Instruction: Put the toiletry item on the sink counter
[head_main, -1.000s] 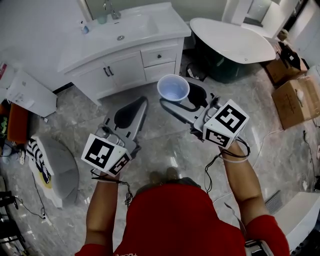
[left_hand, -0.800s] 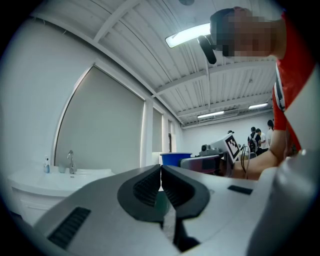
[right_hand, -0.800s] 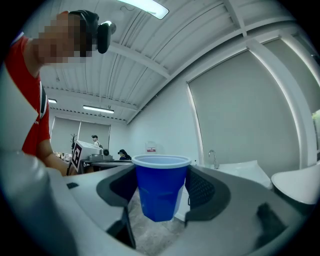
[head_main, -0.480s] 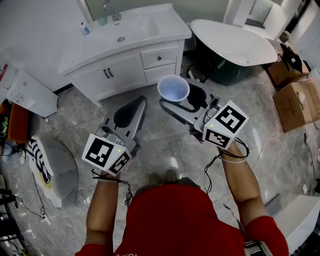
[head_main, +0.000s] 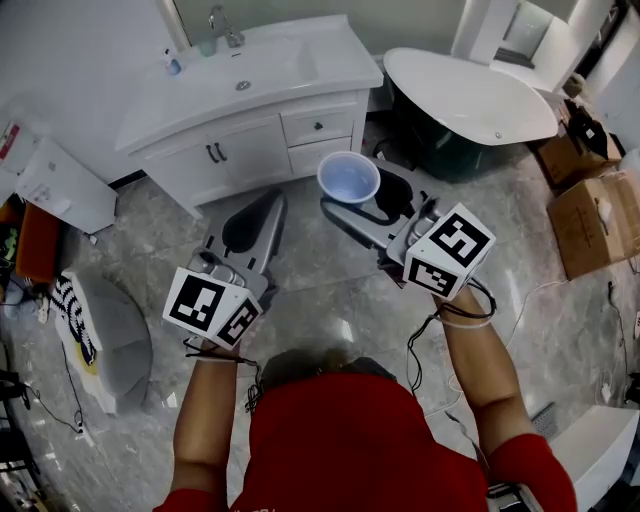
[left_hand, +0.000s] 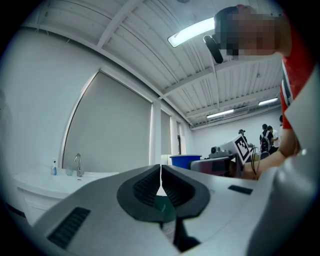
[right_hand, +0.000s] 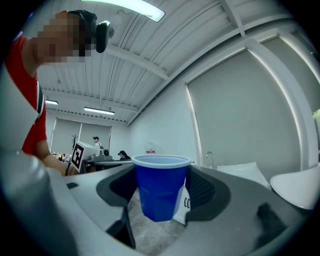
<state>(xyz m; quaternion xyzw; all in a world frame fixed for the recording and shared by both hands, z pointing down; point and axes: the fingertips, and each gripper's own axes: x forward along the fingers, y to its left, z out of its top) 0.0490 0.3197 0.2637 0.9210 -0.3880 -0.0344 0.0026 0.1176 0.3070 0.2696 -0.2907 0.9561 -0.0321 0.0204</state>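
My right gripper is shut on a blue plastic cup, held upright with its white inside showing; the cup fills the gap between the jaws in the right gripper view. My left gripper is shut with nothing in it, its jaws meeting along a thin line. Ahead stands the white sink counter with a basin and a faucet. The cup hangs over the floor, short of the cabinet front.
A small bottle and a cup stand at the counter's back near the faucet. A white bathtub sits to the right, cardboard boxes beyond it. A white box and a grey stool lie left.
Both grippers and the cup hold about the same pose; the view has shifted slightly, with the counter and tub a little lower in the picture.
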